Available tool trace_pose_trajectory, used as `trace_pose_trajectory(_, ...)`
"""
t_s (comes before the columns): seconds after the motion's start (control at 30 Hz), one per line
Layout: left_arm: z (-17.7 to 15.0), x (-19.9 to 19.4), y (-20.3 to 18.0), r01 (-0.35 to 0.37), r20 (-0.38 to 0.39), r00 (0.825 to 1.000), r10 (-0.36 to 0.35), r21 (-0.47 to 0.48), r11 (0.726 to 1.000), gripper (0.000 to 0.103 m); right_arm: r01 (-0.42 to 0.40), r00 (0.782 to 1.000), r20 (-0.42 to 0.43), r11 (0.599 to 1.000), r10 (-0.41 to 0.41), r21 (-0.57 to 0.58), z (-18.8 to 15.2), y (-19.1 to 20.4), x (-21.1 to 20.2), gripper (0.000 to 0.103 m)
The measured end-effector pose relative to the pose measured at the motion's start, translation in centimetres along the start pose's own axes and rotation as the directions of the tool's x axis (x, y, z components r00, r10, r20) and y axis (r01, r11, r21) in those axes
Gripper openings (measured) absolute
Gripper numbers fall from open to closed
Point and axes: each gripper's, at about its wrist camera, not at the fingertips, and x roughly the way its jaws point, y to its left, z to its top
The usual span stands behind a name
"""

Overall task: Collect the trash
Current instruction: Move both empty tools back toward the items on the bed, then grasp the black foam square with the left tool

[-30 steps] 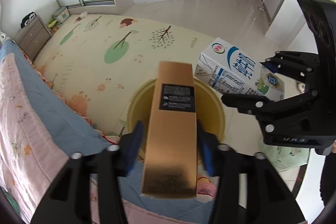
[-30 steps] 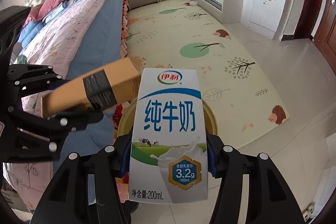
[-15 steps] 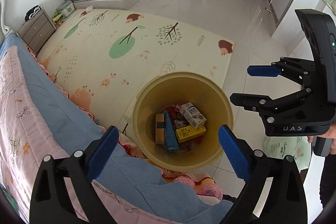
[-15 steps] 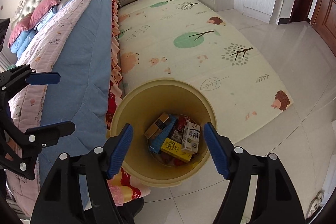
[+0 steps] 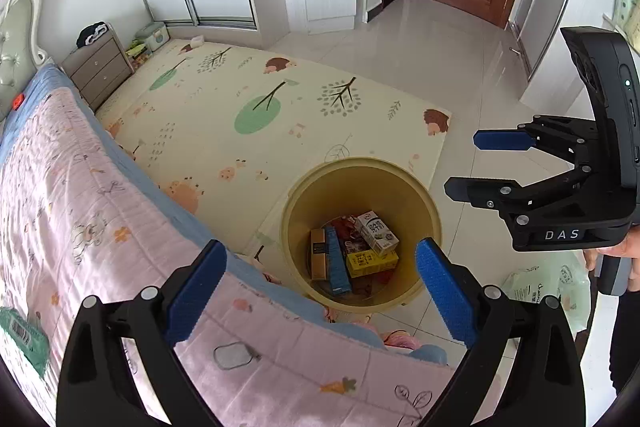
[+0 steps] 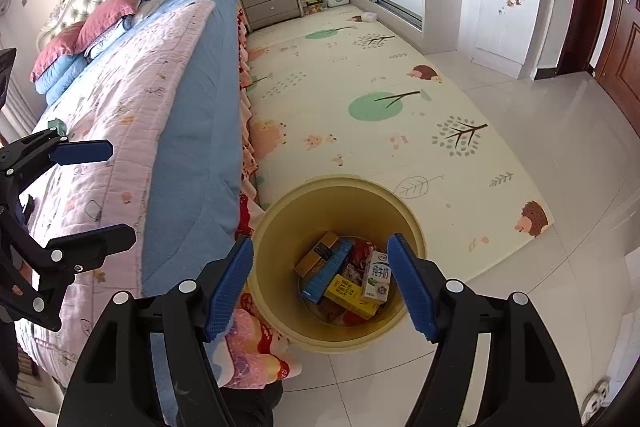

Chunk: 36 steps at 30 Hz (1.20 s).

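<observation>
Both drops are done: a second ago the left claw (image 5: 320, 287) clamped a gold rectangular cardboard box (image 5: 318, 253) and the right claw (image 6: 320, 281) a white-and-blue milk carton (image 6: 377, 277); now both lie inside the round yellow plastic bin (image 5: 430, 203) on the floor beside the bed (image 5: 80, 207), and neither claw has anything between its blue pads. The left claw's jaws have just been opening and stand wide; the right claw is moderately spread, also empty. Both claws hang above the bin, angled down at it. Judgement: this pair of trash items is collected, and the hands are free for the next pickup. A green packet (image 5: 20, 331) sits on the pink quilt at the left view's edge and may be trash, though I cannot tell for sure. In the bin, the gold box lies flat beside a blue box (image 5: 338, 263), long axes roughly parallel, running from the near rim toward the far rim in the left view. The milk carton lies tilted on a yellow carton (image 5: 370, 261), its printed face up, long axis slanted across the other boxes.
</observation>
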Motion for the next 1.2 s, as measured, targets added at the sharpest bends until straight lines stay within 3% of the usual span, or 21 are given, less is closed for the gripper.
trace_pose_trajectory(0.23,-3.9,-4.2,3.8,-0.065,0.027,0.997,0.067,-0.059,0.996,0.095,-0.059,0.998,0.030,0.994,0.062,-0.096,0.9,6.4,-1.3,0.068)
trace_pose_trajectory(0.43,-8.7,-7.6,8.9,-0.153,0.022,0.987,0.158,-0.149,0.977,0.095,-0.128,0.991,0.015,0.970,0.134,-0.208,1.7,13.6,-0.9,0.068)
trace_pose_trajectory(0.9,-20.1,-16.4,21.4,-0.308,-0.010,0.944,0.329,-0.376,0.874,0.095,-0.251,0.967,-0.074,0.877,0.242,-0.410,1.4,29.1,1.7,0.068)
trace_pose_trajectory(1.2,-24.7,-16.5,26.3,-0.365,-0.080,0.926,0.368,-0.432,0.825,0.095,-0.296,0.955,-0.127,0.828,0.268,-0.476,1.5,34.8,3.7,0.068)
